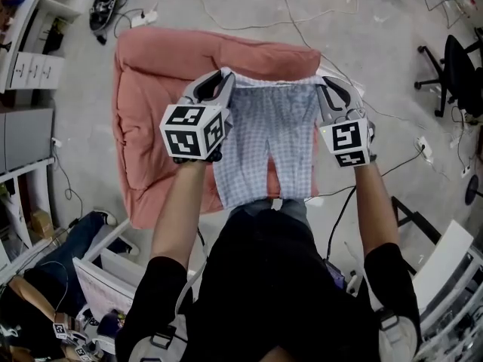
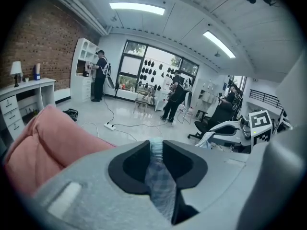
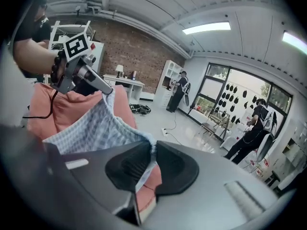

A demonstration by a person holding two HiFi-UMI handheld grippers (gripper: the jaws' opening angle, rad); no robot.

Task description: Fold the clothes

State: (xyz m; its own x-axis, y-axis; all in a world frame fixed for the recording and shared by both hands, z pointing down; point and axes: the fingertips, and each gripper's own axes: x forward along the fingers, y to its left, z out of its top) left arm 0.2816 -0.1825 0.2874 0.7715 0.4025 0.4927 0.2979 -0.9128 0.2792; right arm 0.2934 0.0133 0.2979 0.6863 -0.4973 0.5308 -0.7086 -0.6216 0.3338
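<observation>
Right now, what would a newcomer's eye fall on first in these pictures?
Blue checked trousers hang in the middle of the head view, stretched by the waistband between the left gripper and the right gripper, both shut on the cloth. Under them a big pink cushion lies on the grey floor.

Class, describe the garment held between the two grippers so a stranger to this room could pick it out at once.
Find the big salmon-pink cushion on the grey floor. Over it, the left gripper and right gripper each pinch one top corner of a pair of trousers hanging between them. It is the only pale blue-and-white checked cloth there.
</observation>
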